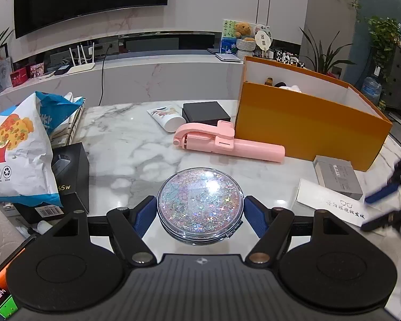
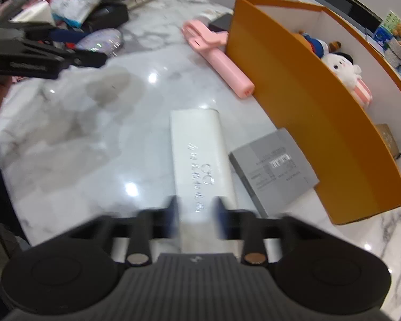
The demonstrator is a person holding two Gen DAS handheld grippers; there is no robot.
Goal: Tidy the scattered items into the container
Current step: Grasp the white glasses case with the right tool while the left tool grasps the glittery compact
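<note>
Glitter compact (image 1: 200, 203) clamped in left jaws; orange box (image 1: 307, 123) beyond.

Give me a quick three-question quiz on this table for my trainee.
1. True or false: a plush toy already lies in the orange box.
2. What sits between the pads of the left claw? A. glitter compact B. grey carton C. snack bag
3. Fill in: the stick lying beside the box is coloured ____.
Key: 1 true; 2 A; 3 pink.
</note>
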